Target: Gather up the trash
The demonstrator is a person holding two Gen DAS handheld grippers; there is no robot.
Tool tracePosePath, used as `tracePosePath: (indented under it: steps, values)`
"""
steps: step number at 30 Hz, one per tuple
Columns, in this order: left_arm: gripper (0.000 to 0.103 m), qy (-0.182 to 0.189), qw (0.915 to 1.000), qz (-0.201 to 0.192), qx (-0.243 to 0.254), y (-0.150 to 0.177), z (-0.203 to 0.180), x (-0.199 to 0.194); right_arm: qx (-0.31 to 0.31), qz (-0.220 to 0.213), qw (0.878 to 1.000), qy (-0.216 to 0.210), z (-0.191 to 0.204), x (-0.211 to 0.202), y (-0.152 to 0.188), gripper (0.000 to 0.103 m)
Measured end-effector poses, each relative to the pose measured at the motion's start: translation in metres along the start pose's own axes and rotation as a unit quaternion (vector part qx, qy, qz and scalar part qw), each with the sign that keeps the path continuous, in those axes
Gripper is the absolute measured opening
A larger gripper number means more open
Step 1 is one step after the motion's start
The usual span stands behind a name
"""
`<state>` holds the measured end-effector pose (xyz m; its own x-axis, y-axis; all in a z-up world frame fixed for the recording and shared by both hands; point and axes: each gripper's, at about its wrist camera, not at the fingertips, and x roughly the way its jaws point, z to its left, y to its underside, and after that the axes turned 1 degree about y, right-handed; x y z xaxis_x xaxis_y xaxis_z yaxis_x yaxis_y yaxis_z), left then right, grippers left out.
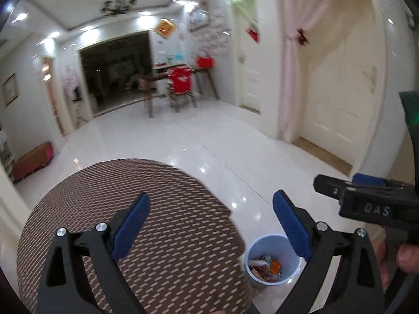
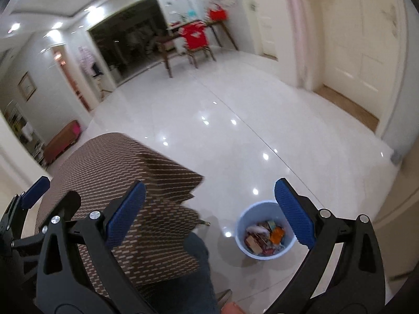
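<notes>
Left view: the left gripper (image 1: 210, 216) is spread wide and empty above the table (image 1: 131, 225); the bin (image 1: 272, 260), lower centre, holds the trash (image 1: 265, 264).

Right view: the right gripper (image 2: 209, 209) is spread empty too; the bin (image 2: 264, 231) is kept beside the table (image 2: 123, 183), probably for short drops.
</notes>
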<state>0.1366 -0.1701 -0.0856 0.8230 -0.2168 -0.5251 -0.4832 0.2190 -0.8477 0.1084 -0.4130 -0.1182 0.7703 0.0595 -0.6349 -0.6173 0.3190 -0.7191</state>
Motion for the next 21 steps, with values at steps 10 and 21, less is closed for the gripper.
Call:
tracePosePath:
  steps: [10, 21]
  values:
    - [0.097, -0.085, 0.9897, -0.078, -0.085, 0.008, 0.066, -0.107, -0.099, -0.093, 0.99, -0.033, 0.095, -0.078, -0.002, 0.097]
    - [0.097, -0.114, 0.979, -0.122, -0.116, 0.013, 0.078, -0.176, -0.141, -0.167, 0.975, -0.05, 0.136, -0.131, 0.007, 0.097]
